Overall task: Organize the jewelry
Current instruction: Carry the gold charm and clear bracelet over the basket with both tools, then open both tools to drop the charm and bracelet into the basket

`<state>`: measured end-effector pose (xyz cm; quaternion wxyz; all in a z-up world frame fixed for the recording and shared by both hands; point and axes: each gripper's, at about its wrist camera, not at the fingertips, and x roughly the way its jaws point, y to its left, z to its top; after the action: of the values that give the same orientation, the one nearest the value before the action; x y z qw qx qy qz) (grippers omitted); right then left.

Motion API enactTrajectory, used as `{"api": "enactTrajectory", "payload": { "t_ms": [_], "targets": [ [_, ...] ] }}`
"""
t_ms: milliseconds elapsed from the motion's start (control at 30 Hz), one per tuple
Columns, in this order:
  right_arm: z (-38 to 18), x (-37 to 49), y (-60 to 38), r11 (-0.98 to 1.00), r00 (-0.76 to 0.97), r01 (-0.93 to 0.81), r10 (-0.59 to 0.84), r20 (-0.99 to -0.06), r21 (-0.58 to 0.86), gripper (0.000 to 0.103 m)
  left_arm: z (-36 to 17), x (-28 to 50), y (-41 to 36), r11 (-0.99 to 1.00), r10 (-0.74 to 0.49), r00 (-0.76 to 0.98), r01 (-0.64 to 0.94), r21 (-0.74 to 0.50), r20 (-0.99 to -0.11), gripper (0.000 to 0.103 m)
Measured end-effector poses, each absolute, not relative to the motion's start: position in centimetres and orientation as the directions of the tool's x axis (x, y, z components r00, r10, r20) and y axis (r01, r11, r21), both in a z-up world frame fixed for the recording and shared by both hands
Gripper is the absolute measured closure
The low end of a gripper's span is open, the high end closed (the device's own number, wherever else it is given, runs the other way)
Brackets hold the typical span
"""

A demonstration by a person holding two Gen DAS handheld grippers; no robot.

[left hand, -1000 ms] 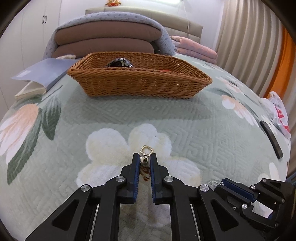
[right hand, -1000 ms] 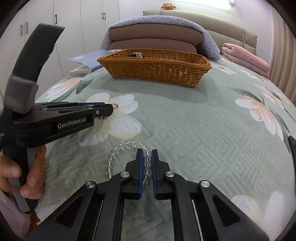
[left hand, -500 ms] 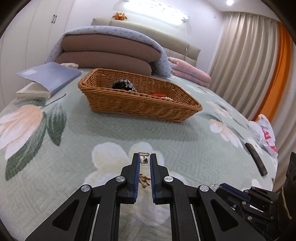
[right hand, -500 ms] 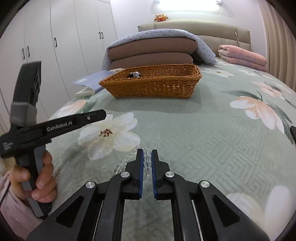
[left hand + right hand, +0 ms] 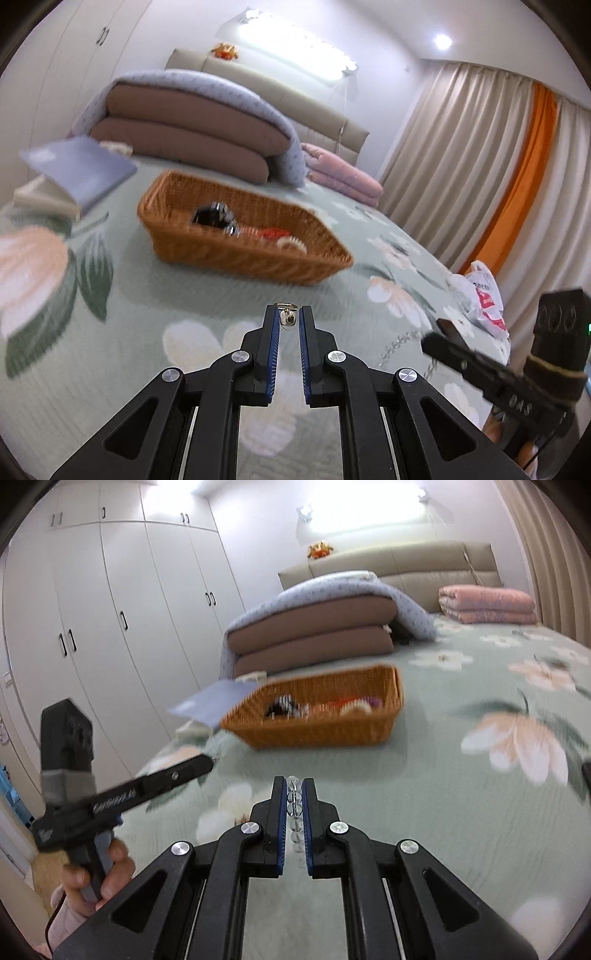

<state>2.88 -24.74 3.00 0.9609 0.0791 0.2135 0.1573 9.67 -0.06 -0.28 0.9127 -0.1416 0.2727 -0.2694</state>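
Observation:
My left gripper (image 5: 287,317) is shut on a small silver clasp piece (image 5: 286,316) held above the floral bedspread. My right gripper (image 5: 294,788) is shut on a clear bead bracelet (image 5: 294,801), whose beads run down between the blue pads. Beyond both stands a wicker basket (image 5: 207,254) (image 5: 303,734) with dark, red and pale jewelry inside. The right gripper's body (image 5: 491,373) shows at the right of the left wrist view, a blurred strand of beads hanging under its tip. In the right wrist view the left gripper (image 5: 203,766) is at the left, with a hand (image 5: 96,878) on its handle.
A blue book (image 5: 77,170) lies left of the basket, with folded brown and pink bedding (image 5: 192,144) behind it at the headboard. A white plastic bag (image 5: 480,295) sits near the bed's right edge by the curtains. Wardrobe doors (image 5: 110,627) stand to the left.
Both grippers have risen off the bedspread with their pieces and tilted, so the basket's inside now shows. The bracelet has left the cover and hangs from the right gripper.

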Motion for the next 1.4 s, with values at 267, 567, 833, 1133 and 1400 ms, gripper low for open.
{"api": "enactTrajectory", "payload": {
  "t_ms": [267, 567, 833, 1133, 1400],
  "targets": [
    [9.2, 10.8, -23.4, 0.954, 0.912, -0.274, 0.299, -0.282, 0.123, 0.094, 3.9, 15.8, 0.3, 0.847, -0.513, 0.764, 0.378, -0.373, -0.392, 0.092],
    [7.2, 24.6, -22.5, 0.953, 0.872, -0.247, 0.297, -0.389, 0.174, 0.094, 3.4, 27.3, 1.6, 0.89, -0.425, 0.799, 0.283, -0.357, -0.426, 0.092],
    [2.5, 31.4, -22.6, 0.964, 0.78, -0.182, 0.261, -0.569, 0.193, 0.094, -0.3, 30.2, -0.6, 0.916, -0.395, 0.763, 0.281, -0.288, -0.512, 0.092],
    [3.1, 29.1, -23.6, 0.962, 0.824, -0.181, 0.263, -0.503, 0.206, 0.067, 0.2, 29.2, -1.1, 0.924, -0.378, 0.786, 0.288, -0.251, -0.49, 0.047],
    [4.9, 21.1, -22.5, 0.975, 0.877, -0.183, 0.221, -0.428, 0.128, 0.063, 1.6, 26.4, -0.4, 0.934, -0.346, 0.819, 0.257, -0.247, -0.458, 0.047]
  ]
}}
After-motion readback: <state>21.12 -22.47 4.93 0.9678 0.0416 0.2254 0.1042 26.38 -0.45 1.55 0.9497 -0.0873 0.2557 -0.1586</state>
